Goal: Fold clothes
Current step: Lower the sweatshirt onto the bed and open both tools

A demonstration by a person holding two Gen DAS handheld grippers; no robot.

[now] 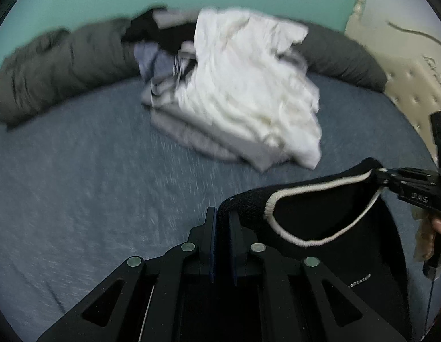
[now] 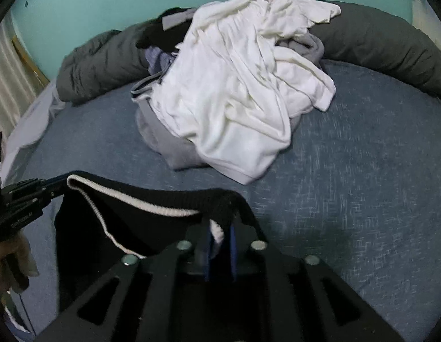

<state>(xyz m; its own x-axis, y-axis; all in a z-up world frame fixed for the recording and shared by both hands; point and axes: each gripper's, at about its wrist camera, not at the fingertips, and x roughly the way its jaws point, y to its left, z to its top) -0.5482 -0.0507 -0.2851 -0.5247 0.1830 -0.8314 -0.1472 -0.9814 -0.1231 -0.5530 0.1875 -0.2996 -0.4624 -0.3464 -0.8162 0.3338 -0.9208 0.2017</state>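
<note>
Across the whole lower field of both views spreads the bed (image 1: 77, 176), covered in a blue-grey sheet, with a teal wall (image 2: 134, 2) behind it. Along the far edge of the bed lies a long dark olive duvet (image 1: 58, 65), bunched into a roll that curves from one side to the other. In front of it, near the middle of the bed, sits a heap of unfolded clothes: a large white garment (image 2: 234, 91) is draped over the top, with a grey garment (image 2: 163, 139) beneath it and a bit of lilac cloth (image 1: 152, 59) and something black showing at the back. A cream tufted headboard (image 1: 414, 79) stands at the right edge of the left wrist view. Nearer the cameras, apart from the heap, a black garment with a white-trimmed neckline (image 1: 328, 219) hangs stretched between the two tools, its top edge pulled taut and its body dropping down over the sheet. The left hand-held gripper (image 1: 223, 228) is closed tight on one end of that top edge, the black knit pinched between its jaws. The right hand-held gripper (image 2: 220, 233) is likewise clamped on the other end, with black fabric and a fold of the white trim caught between its blue-lined fingers (image 2: 232, 245).
</note>
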